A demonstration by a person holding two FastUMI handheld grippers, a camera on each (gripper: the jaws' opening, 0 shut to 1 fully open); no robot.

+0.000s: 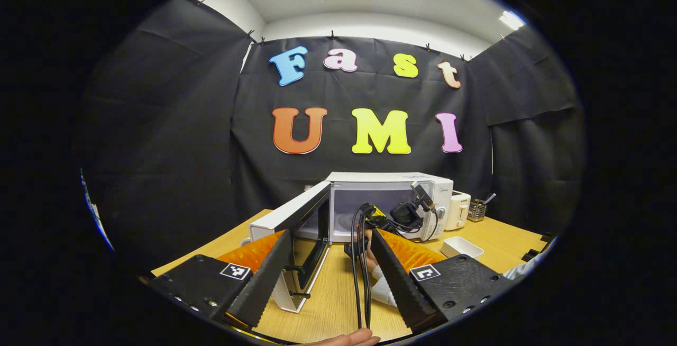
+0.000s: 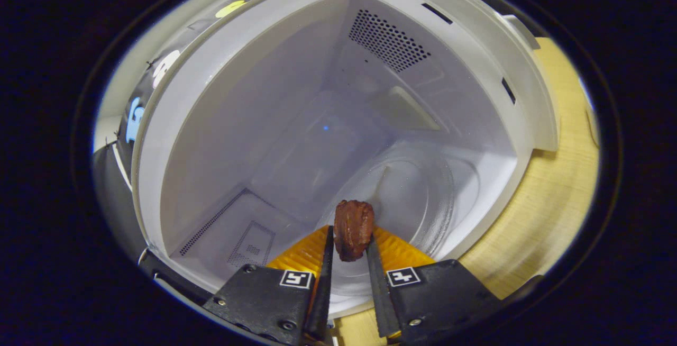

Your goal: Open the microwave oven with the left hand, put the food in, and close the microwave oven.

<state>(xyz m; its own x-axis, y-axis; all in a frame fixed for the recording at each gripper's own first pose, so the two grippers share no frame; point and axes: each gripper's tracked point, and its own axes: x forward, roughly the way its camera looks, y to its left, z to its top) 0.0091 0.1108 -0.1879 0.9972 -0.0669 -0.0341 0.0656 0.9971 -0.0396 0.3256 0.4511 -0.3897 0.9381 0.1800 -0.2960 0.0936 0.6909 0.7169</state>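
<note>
Right tool (image 2: 346,253) grips the food (image 2: 353,228) inside the open microwave (image 2: 222,139); left tool (image 1: 328,277) hangs open. Next: release onto the turntable (image 2: 423,198)

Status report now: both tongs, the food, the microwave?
Left tongs open, holding nothing. Right tongs shut on food, inside microwave above glass plate. Door open. Nothing in the way.
</note>
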